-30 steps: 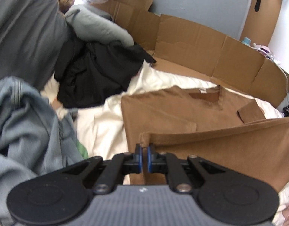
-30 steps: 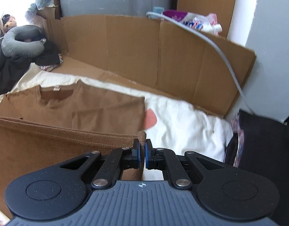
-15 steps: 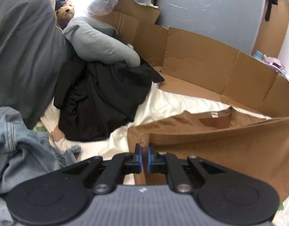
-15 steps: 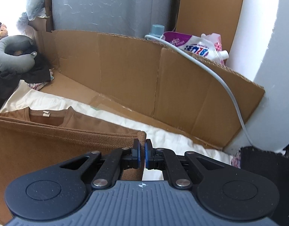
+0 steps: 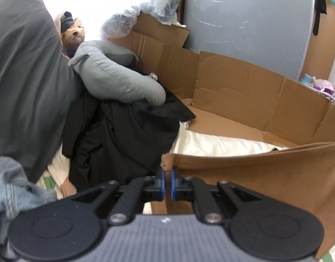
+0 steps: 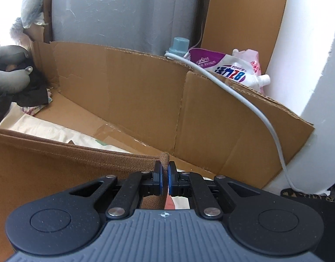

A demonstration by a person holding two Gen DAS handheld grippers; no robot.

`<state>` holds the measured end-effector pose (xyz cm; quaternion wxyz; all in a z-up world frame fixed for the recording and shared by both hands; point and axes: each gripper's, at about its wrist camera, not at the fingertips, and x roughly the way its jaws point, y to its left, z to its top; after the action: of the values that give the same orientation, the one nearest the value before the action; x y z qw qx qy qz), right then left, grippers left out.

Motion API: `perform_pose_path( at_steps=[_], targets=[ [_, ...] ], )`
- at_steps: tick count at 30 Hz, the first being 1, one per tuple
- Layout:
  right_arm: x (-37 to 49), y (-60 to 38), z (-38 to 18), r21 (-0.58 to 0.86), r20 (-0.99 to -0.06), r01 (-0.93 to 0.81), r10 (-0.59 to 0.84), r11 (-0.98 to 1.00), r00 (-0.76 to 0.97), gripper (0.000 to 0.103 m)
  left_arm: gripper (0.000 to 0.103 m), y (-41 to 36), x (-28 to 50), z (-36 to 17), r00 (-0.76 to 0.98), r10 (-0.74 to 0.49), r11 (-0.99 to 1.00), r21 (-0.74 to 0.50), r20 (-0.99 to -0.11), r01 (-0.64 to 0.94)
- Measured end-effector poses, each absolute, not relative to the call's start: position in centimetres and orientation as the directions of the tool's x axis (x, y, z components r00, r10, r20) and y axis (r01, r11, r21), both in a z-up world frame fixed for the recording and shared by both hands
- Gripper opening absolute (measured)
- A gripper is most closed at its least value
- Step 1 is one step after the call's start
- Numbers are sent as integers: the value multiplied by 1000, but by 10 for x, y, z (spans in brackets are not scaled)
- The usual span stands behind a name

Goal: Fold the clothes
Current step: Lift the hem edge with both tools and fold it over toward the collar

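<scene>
At the far left of the bed lay a heap of denim (image 5: 12,187) under a grey pillow (image 5: 23,83), then a black garment (image 5: 128,135) with a grey neck pillow (image 5: 115,80) on top, all near the left edge of the cream sheet (image 5: 211,144). These were clutter the fold needed to stay clear of.

The left gripper (image 5: 166,175) was pinched tight on the left hem corner of the brown T-shirt (image 5: 265,174), a small tuft of cloth poking out above the blue pads. From there the hem ran taut and nearly straight to the right, lifted off the sheet and hiding the shirt's body beneath it.

The right gripper (image 6: 164,174) was likewise clamped narrow on the other hem corner of the brown T-shirt (image 6: 47,170), with the cardboard wall (image 6: 134,91) along the far edge of the bed beyond it and a white cable (image 6: 243,100) draped over that wall.

This looked like the bottom-to-top fold, hem carried toward the collar. To do it well, both hands should probably travel at equal pace, keeping the hem level and lightly stretched so no sag or diagonal crease formed. The corners seemed best lowered onto the shoulders together, short of the cardboard, then released only once the cloth rested flat. The left corner sat near the black garment, so drifting that way risked a snag.
</scene>
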<state>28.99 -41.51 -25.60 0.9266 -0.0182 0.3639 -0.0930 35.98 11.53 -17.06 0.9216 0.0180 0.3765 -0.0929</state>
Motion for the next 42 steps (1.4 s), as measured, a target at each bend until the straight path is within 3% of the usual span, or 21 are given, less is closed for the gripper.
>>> perform_pose_path(
  at_steps=[13, 26, 33, 42],
  targets=[
    [365, -412, -311, -123, -741, 169, -204, 978, 640, 3, 6, 106, 427, -246, 622, -86, 988, 15, -778, 155],
    [391, -405, -298, -183, -720, 171, -250, 968, 647, 3, 6, 100, 438, -239, 640, -56, 987, 55, -767, 152],
    [415, -405, -322, -204, -765, 158, -258, 966, 590, 3, 6, 95, 459, -263, 579, -45, 986, 56, -814, 156],
    [431, -403, -340, -246, -773, 147, -285, 958, 567, 4, 6, 95, 470, -279, 580, -39, 985, 68, -814, 161]
  ],
)
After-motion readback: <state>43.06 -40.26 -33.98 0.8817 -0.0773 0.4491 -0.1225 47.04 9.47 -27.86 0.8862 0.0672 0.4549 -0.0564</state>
